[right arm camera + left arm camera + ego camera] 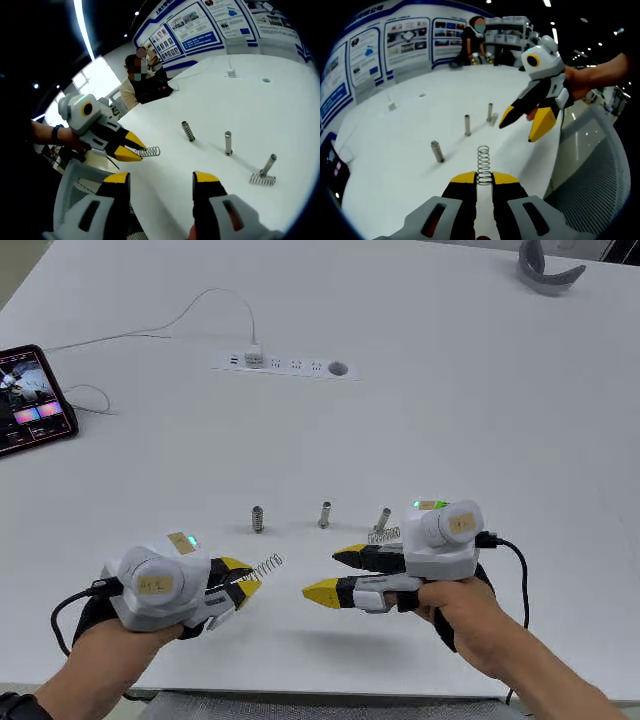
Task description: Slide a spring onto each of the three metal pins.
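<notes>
- The left hand-held gripper [240, 578], at the lower left of the head view, is closed on one end of a spring [266, 565], which sticks out past the yellow tips.
- The right hand-held gripper [333, 574], at the lower centre, has its jaws wide apart.
- Above them, three pins stand in a row on the white bench [450, 420].
- The left pin [258, 510] has a second spring [258, 524] around it.
- The middle pin [324, 514] is bare.
- The right pin [382, 519] leans, and a loose spring [384, 535] lies at its foot.

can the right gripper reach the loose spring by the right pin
Probably yes: the right gripper is open and empty, bare table lies up to the loose spring, though the right pin crowds it.
</notes>
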